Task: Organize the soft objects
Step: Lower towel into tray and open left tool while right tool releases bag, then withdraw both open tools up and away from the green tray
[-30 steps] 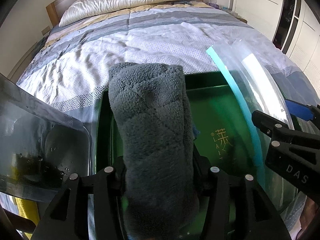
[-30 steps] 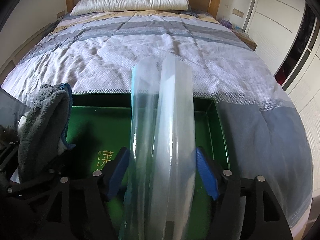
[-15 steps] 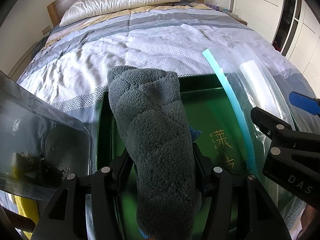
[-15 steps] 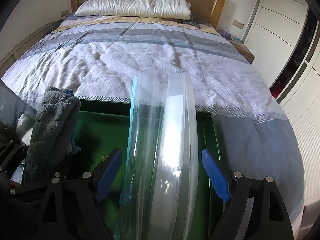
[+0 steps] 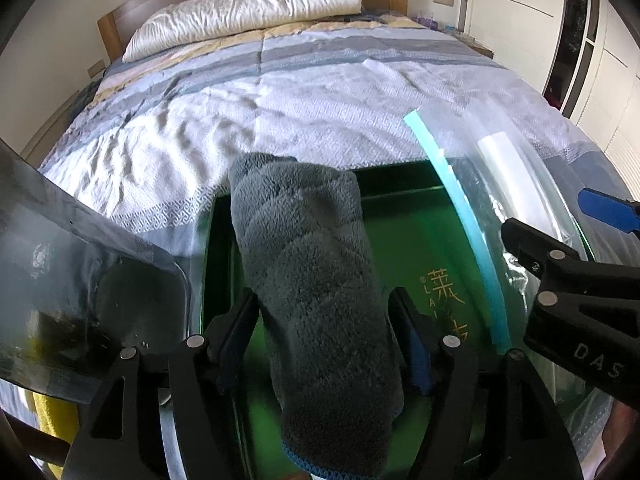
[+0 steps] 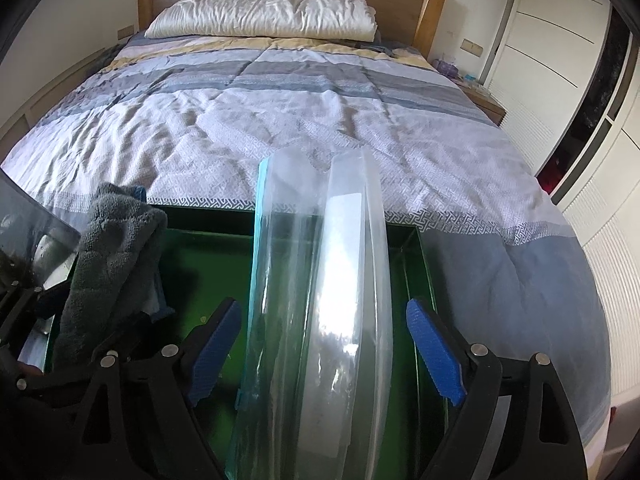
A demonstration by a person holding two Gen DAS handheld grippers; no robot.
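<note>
Both tools opening: towel (image 5: 316, 280), bag (image 6: 320, 320) over tray (image 6: 424, 248).

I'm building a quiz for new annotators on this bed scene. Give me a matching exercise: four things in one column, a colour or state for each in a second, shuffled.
Things:
1. towel
2. tray
3. zip bag
4. pillow

Descriptions:
A. white, at the headboard
B. clear, with a teal strip
C. grey and fluffy
D. dark green, on the bed

Pairs: 1-C, 2-D, 3-B, 4-A
</note>
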